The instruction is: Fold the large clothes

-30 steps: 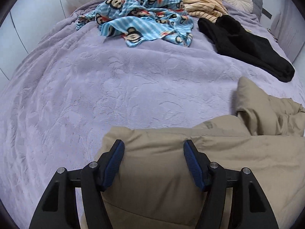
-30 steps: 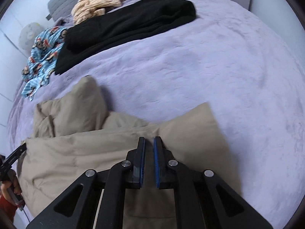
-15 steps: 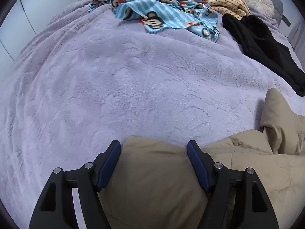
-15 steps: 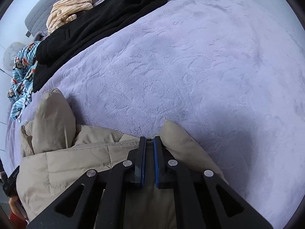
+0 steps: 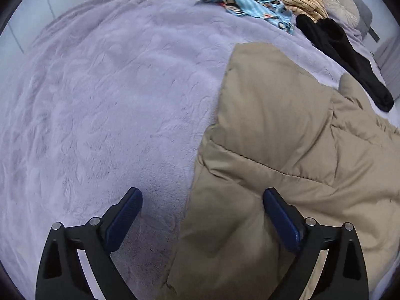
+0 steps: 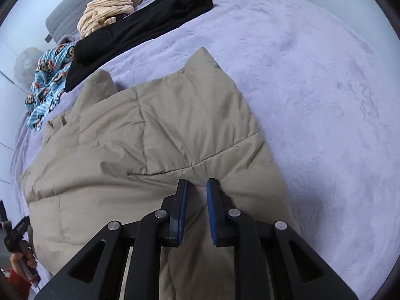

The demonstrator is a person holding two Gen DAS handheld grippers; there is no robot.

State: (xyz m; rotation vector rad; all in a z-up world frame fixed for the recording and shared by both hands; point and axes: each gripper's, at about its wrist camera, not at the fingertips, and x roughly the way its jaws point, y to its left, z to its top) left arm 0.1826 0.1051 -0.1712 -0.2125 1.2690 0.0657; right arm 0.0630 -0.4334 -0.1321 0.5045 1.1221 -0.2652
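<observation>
While the tan padded coat (image 5: 287,150) lies spread across the purple bedspread (image 5: 100,100), partly doubled over itself, the fold is judged to be in its early to middle stage. The left gripper (image 5: 202,215) is held with its jaws wide apart, straddling the coat's left edge without gripping it. The right gripper (image 6: 195,200) is positioned over the coat's near right portion; its jaws stand slightly apart, and whether any cloth is pinched between them cannot be told.

For the step to be done well, each edge should be taken deep between the pads, as thick padding is judged likely to slip. Both edges should be carried together so that the seams align. The black garment (image 6: 140,22) and the blue monkey-print cloth (image 6: 47,82), lying near the coat's far end, should be kept out of the fold.
</observation>
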